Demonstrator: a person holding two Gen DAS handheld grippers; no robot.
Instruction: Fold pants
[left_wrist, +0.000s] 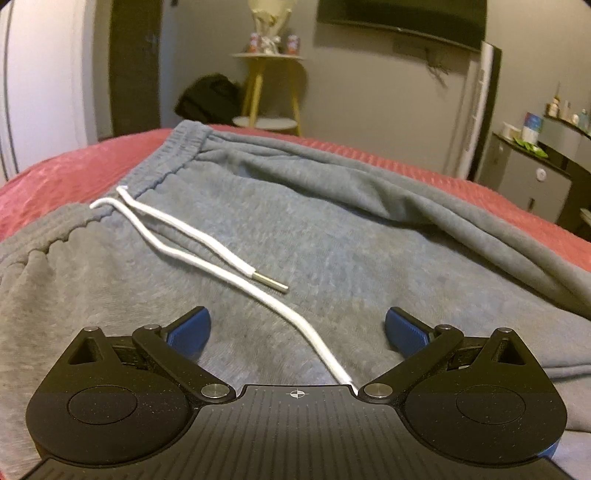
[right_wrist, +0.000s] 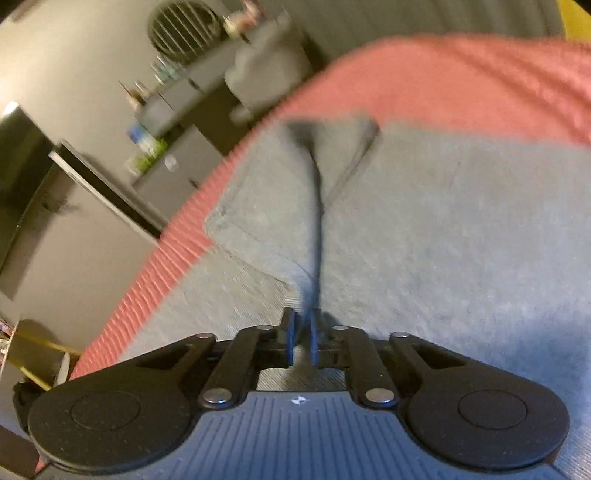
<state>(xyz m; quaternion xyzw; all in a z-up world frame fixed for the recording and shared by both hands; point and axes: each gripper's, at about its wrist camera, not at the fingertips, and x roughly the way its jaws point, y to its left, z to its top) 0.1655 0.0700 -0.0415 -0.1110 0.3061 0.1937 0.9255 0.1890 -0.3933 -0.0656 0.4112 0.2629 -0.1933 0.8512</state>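
Note:
Grey sweatpants (left_wrist: 314, 236) lie on a red bedspread (left_wrist: 66, 173). Their ribbed waistband (left_wrist: 173, 155) is at the far left, and a white drawstring (left_wrist: 207, 243) with a metal tip runs back under my left gripper (left_wrist: 295, 328). That gripper is open and empty, low over the pants just below the waistband. In the right wrist view my right gripper (right_wrist: 303, 338) is shut on a pinched ridge of the grey pants (right_wrist: 443, 240). The fabric rises in a taut fold from the jaws toward the far edge. This view is blurred.
The red bedspread (right_wrist: 461, 81) drops off at the bed's edge (right_wrist: 155, 266). Beyond the bed stand a yellow-legged side table (left_wrist: 269, 88), a black bag (left_wrist: 207, 96), and a dark cabinet (left_wrist: 535, 173) with bottles. A wall-mounted TV (left_wrist: 402, 18) hangs above.

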